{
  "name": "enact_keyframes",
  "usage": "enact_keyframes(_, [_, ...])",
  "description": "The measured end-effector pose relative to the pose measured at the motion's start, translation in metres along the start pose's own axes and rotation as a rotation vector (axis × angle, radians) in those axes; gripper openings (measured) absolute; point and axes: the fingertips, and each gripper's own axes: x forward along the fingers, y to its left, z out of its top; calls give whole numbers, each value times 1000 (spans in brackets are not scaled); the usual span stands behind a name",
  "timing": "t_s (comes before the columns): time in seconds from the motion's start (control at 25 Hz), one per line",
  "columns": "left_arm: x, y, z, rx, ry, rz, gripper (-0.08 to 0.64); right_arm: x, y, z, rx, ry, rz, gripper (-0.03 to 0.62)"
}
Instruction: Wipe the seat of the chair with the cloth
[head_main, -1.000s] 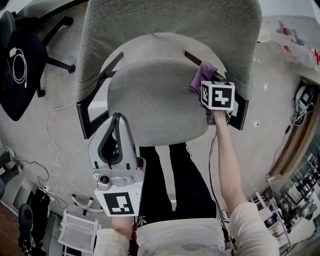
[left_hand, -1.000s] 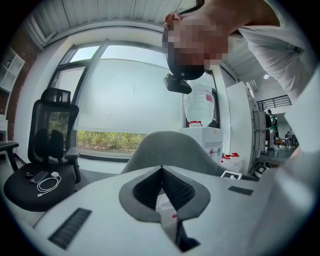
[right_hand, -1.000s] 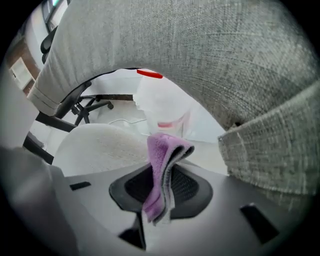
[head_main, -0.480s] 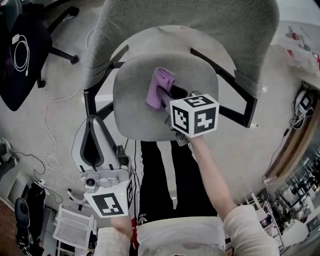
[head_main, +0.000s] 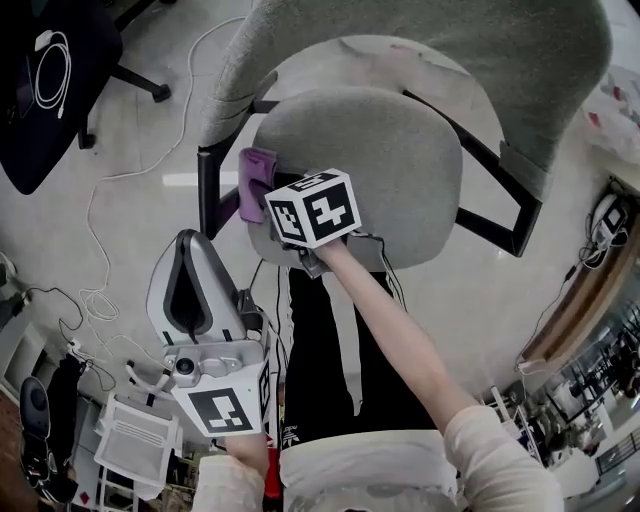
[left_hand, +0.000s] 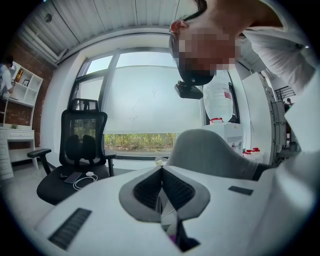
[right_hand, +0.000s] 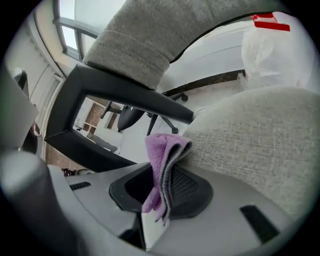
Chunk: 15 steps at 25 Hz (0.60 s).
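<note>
Clamping the cloth (head_main: 252, 176), the right gripper (right_hand: 161, 187) is reaching the seat's (head_main: 385, 160) left edge after sweeping across from the right, so one pass is done. The left gripper (head_main: 197, 245) is idling lower left, jaws together.

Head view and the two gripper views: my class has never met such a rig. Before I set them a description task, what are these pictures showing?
There is no robot here. A person holds a hand-held gripper in each hand. The head view comes from a camera on the person's head, looking down at a grey chair. The other two pictures come from cameras riding on each gripper, looking along its fingers. The right gripper has its fingers shut on a folded purple cloth, which rests against the edge of the seat. The left gripper is held away from the chair, fingers shut on nothing. The marked cubes are parts of the grippers.
</note>
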Motion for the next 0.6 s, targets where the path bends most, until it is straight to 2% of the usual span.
enact_keyframes(0.28, [0,5,-9,-1,10,7,12,4,-12,-4,-25,25,-34,92])
enact_keyframes(0.44, [7,-2,-1,18,-3,-27,12,-14,-26,-8,-89,27,-106,92])
enact_keyframes(0.6, [17,-15,2,23,-5,-58,12,-49,-65,-19,-109,20,-198,92])
